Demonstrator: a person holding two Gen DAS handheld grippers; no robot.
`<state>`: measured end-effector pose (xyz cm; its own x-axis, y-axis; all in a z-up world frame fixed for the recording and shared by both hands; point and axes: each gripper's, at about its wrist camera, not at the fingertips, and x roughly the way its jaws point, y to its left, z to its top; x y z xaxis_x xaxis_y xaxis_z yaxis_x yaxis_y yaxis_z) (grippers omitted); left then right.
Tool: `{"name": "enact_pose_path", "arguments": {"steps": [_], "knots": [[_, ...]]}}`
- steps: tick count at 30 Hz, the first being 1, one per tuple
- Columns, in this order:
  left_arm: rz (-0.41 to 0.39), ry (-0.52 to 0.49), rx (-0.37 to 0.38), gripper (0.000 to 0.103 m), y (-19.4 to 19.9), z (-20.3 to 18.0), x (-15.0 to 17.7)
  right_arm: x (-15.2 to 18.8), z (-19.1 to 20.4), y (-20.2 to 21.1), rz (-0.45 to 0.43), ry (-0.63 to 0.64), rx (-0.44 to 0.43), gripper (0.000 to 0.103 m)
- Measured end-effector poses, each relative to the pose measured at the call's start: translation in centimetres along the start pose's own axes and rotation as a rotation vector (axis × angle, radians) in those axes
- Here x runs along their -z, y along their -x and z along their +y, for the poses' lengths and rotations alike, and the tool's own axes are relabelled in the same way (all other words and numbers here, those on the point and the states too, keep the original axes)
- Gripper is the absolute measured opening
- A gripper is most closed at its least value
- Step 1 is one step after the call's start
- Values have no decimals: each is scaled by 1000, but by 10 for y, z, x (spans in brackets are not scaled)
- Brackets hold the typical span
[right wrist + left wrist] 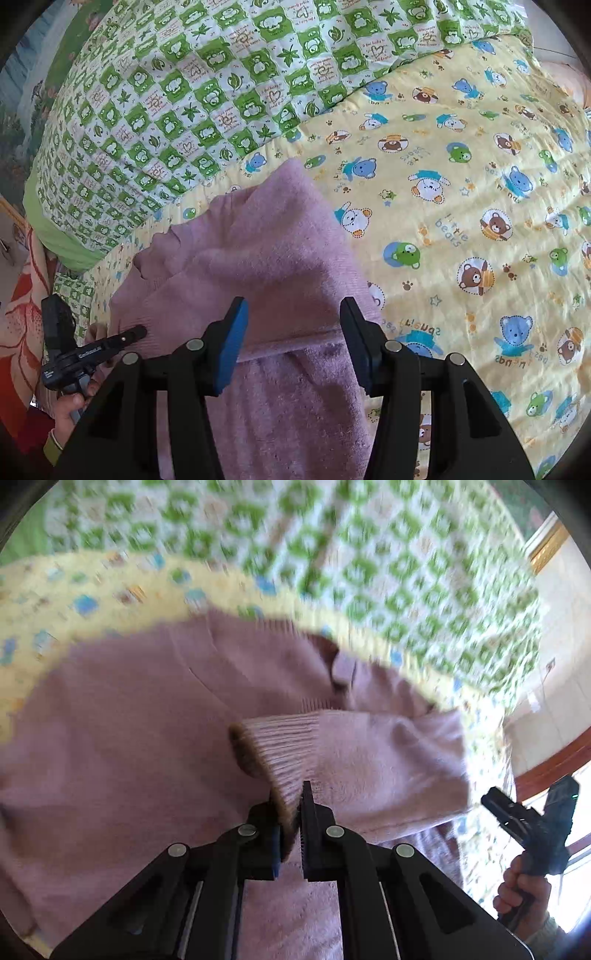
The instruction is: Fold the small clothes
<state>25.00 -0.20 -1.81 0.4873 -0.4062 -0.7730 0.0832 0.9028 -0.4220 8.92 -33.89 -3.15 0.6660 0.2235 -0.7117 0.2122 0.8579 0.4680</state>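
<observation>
So, starting closest in: the left tongs [293,812] at the bottom middle of the left view are clamped on the cuff [273,749] of the pink sweater [129,720]. The ribbed edge is pinched right between the pads, and the sleeve [388,749] stretches off toward the right of the frame, lying across the sweater's body. My guess is the sleeve is being folded inward over the chest, which is why it's held by the cuff: grab the end and the rest follows. That view is smeared with motion blur, so finer detail is hard to read.

Over in the right view, the right tongs [291,332] at the bottom middle stand apart with nothing pinched. They hover over the sweater [266,266], which runs under them and up to the frame's middle. Looks like they're just waiting their turn, maybe ready to pin the fabric down or take the other side.

At the lower left of that view you can see the left tongs [136,332] from the side, tip against the sweater's edge.

Farther out, the sweater sits on a yellow bear-print sheet [461,184] on a bed, and beyond that, across the top, is a green checked quilt [184,92].
</observation>
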Motion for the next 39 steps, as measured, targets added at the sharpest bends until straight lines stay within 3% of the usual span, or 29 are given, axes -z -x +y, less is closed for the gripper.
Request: {"name": "enact_pose_path", "arguments": {"steps": [4, 6, 9, 15, 17, 20, 24, 26, 31, 34, 38, 39], "knots": [[-85, 51, -29, 5, 42, 29, -4, -10, -4, 8, -25, -11, 15, 53], [-51, 75, -72, 5, 39, 55, 1, -15, -5, 8, -29, -18, 19, 53], [-13, 147, -73, 5, 27, 80, 12, -21, -2, -2, -14, -8, 28, 53], [-5, 202, -101, 5, 29, 98, 32, -33, 18, -44, 62, 69, 30, 54], [14, 221, -94, 5, 25, 96, 34, -40, 21, -58, 64, 85, 41, 60], [8, 254, -47, 5, 35, 91, 37, -47, 17, -75, 72, 64, 60, 61], [13, 376, 101, 5, 50, 89, 40, -49, 8, -97, 133, 17, 13, 60], [16, 386, 134, 5, 56, 83, 33, -48, 8, -103, 155, 30, -30, 8], [14, 383, 220, 5, 66, 70, 20, -73, 11, -76, 106, 76, -58, 7], [45, 379, 156, 5, 50, 80, 27, -80, 18, -77, 125, 158, -5, 7], [139, 403, 13, 5, 7, 114, 44, -77, 17, -98, 163, 195, 66, 7], [137, 412, 24, 5, 3, 119, 46, -75, 15, -102, 168, 195, 79, 7]]}}
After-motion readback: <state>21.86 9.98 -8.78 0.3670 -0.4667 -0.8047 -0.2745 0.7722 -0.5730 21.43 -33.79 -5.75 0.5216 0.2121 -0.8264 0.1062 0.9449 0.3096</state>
